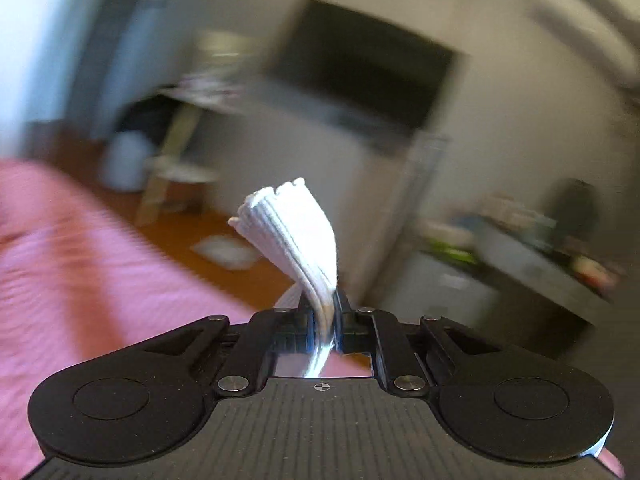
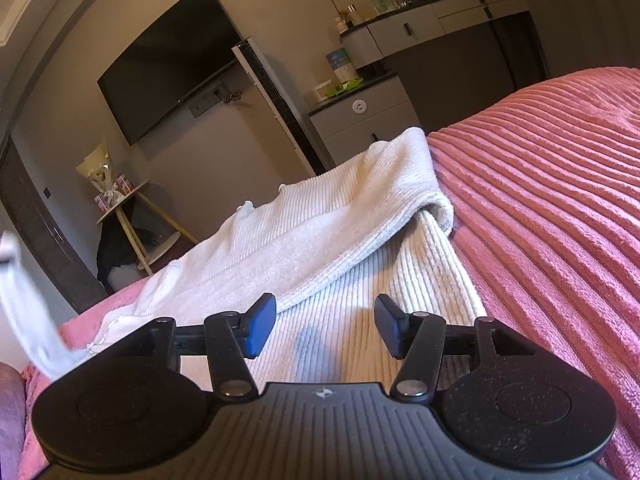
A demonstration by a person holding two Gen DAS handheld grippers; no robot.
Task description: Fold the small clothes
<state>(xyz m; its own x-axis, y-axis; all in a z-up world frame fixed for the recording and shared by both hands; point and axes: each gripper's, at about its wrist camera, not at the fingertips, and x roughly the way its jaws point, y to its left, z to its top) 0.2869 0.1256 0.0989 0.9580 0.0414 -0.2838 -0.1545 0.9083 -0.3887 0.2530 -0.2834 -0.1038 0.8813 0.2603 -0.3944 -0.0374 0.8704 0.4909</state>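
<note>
White ribbed garment (image 2: 360,240) on pink bedspread (image 2: 540,200)

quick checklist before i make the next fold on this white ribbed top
1. Left gripper grip: jaws shut on a bunched piece of the white ribbed top: ok.
2. Right gripper free: jaws open, nothing between them: ok.
3. Right gripper position: over the top's near panel: ok.
4. Top lying flat: one flap already folded over, far edge rumpled: not ok.
5. Pink bedspread beside the top: nothing lying on it: ok.
6. Which part the left gripper holds: blurred view: cannot tell.
</note>
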